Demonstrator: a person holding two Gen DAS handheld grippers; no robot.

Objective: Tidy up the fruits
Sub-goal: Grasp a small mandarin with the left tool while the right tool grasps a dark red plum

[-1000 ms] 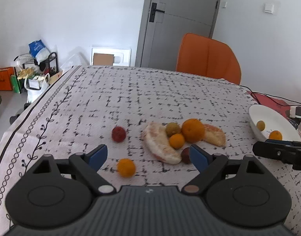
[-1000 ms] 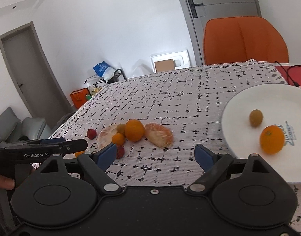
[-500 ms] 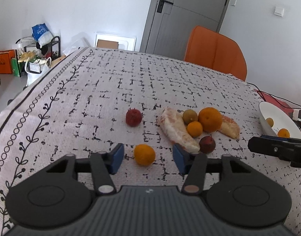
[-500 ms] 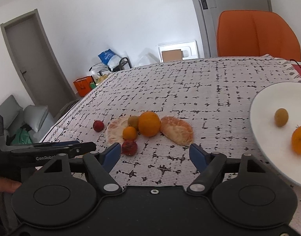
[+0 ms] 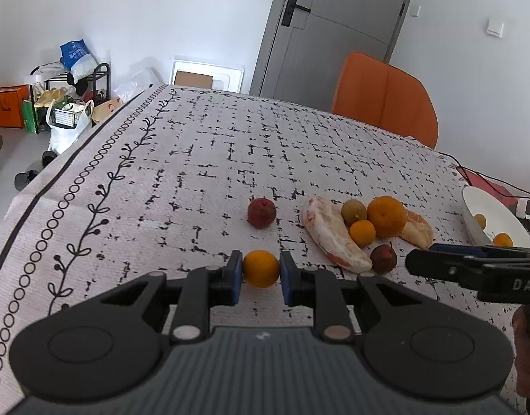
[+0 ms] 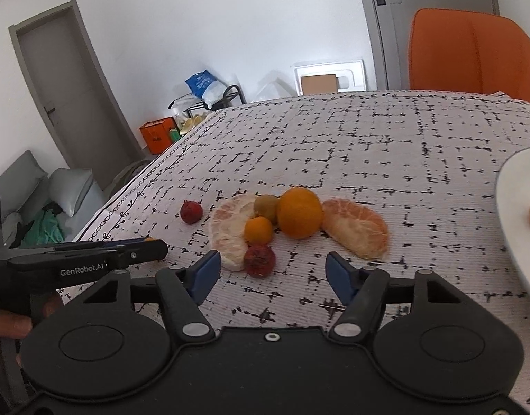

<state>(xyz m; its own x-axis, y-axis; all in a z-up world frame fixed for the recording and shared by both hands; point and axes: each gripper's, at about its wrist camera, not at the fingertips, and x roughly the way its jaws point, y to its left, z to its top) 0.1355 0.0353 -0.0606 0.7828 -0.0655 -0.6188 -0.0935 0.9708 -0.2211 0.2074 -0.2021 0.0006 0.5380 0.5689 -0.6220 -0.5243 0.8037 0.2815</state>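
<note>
My left gripper [image 5: 261, 271] is shut on a small orange [image 5: 261, 268] that rests on the tablecloth. Beyond it lie a red fruit [image 5: 261, 212], a peeled pomelo piece [image 5: 330, 233], a green fruit [image 5: 354, 210], a large orange [image 5: 386, 216], a small orange [image 5: 362, 232], a dark red fruit [image 5: 383, 258] and another pomelo piece [image 5: 417, 230]. My right gripper [image 6: 272, 273] is open and empty, just short of the dark red fruit [image 6: 259, 260]. A white plate [image 5: 486, 218] at the right holds a green fruit and an orange.
The table [image 5: 195, 159] has a patterned cloth; its left edge drops to the floor. An orange chair [image 5: 386, 98] stands behind the table. A red cable lies near the plate. The left gripper's side shows in the right wrist view [image 6: 92, 256].
My left gripper moved forward and closed its fingers onto the small orange. My right gripper shifted left toward the fruit pile, so the plate slid to the frame's edge.
</note>
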